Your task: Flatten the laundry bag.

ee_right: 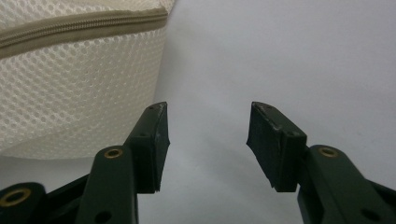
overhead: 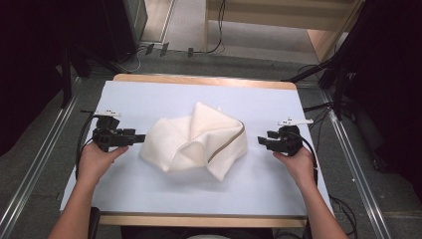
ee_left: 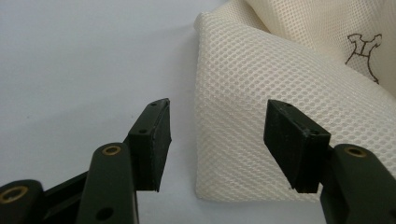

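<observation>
Item: cream mesh bag point(overhead: 196, 142), crumpled and partly folded over itself, lying at the middle of the pale blue table cover point(overhead: 149, 94); a tan zipper point(overhead: 226, 142) runs along the fold on the bag's right side, and a small brown line drawing point(ee_left: 364, 51) is printed on the mesh in the left gripper view. Left gripper point(overhead: 141, 138): held in the person's left hand point(overhead: 97, 159) at the bag's left edge, jaws spread apart with nothing between them, tips just at the mesh; in its own view one corner of the bag lies ahead of the gap. Right gripper point(overhead: 260, 141): held in the right hand point(overhead: 296, 162) just beside the bag's right edge, not touching it, jaws likewise apart and empty; its own view has the zipper seam to the upper left of the jaws.
</observation>
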